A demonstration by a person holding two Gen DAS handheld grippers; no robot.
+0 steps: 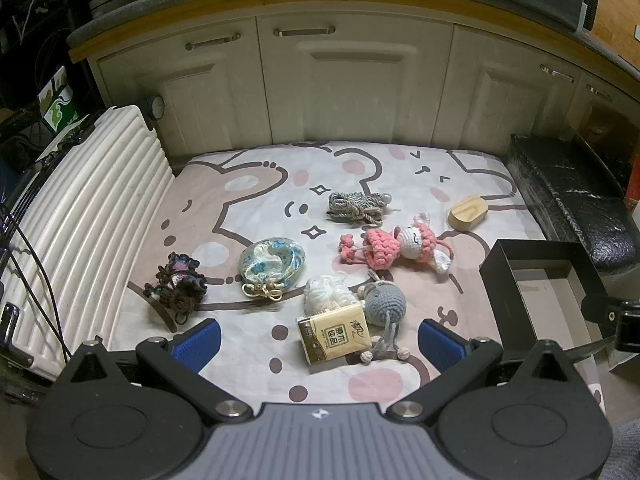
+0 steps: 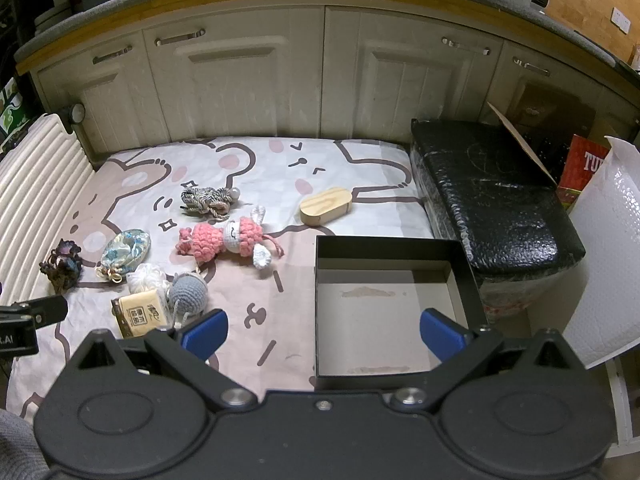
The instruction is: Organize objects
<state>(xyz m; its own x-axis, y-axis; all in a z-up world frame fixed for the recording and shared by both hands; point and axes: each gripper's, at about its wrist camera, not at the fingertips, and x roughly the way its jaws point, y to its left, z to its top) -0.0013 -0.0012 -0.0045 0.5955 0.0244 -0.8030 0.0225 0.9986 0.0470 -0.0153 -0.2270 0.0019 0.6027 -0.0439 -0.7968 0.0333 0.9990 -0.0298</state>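
Small objects lie on a cartoon-print cloth (image 1: 256,364): a tan tissue pack (image 1: 334,334), a grey crochet toy (image 1: 385,305), white yarn (image 1: 326,292), a pink crochet doll (image 1: 400,245), a blue floral pouch (image 1: 272,260), a dark knotted charm (image 1: 178,284), a grey cord bundle (image 1: 354,207) and a wooden oval box (image 1: 468,213). An empty black box (image 2: 384,312) sits at the cloth's right. My left gripper (image 1: 319,342) is open, hovering over the tissue pack. My right gripper (image 2: 323,334) is open above the black box's near left edge.
A white ribbed suitcase (image 1: 92,216) lies along the left. A black wrapped block (image 2: 492,196) stands right of the cloth, with a red carton (image 2: 580,172) and white bubble wrap (image 2: 604,260) beyond. Cream cabinet doors (image 2: 248,80) close off the back.
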